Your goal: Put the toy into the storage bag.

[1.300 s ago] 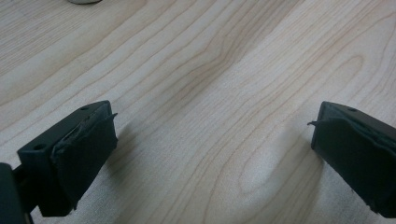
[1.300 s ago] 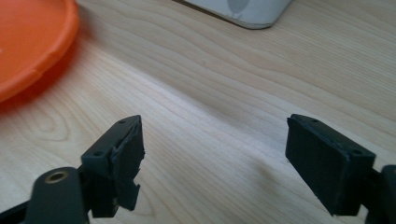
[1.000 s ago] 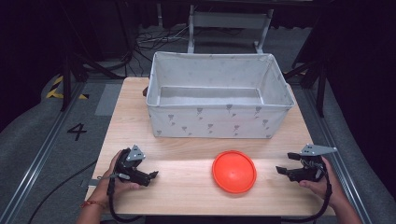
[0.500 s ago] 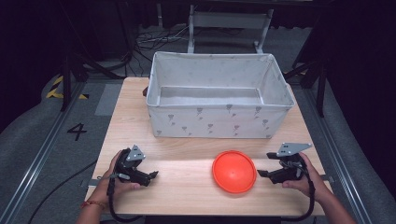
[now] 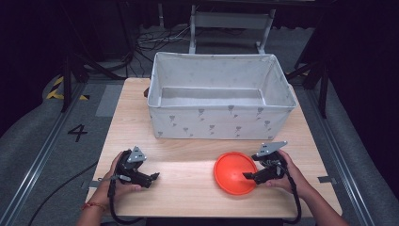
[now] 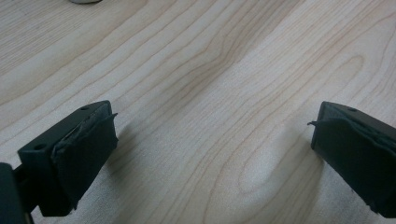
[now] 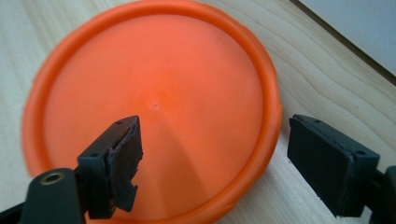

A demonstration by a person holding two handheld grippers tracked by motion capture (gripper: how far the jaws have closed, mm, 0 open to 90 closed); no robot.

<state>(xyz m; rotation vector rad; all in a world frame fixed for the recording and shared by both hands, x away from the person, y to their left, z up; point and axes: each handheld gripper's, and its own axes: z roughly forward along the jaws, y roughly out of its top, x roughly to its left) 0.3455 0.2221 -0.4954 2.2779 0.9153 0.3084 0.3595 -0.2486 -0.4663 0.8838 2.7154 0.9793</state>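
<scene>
Clearly round, the glossy orange plate (image 7: 154,112) has a raised rim, both jaws open

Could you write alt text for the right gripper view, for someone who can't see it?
A round orange plate lies on a light wooden table. The right gripper rises from the bottom edge with its two black jaws open, one over the plate and one just outside its rim, not gripping it. A pale fabric box shows at the top right corner.

A black numeral "4" (image 5: 77,133) stands on the grey floor (image 5: 42,141) to the left of the wooden table (image 5: 136,117), beside its near half. Nothing else is legible.
</scene>
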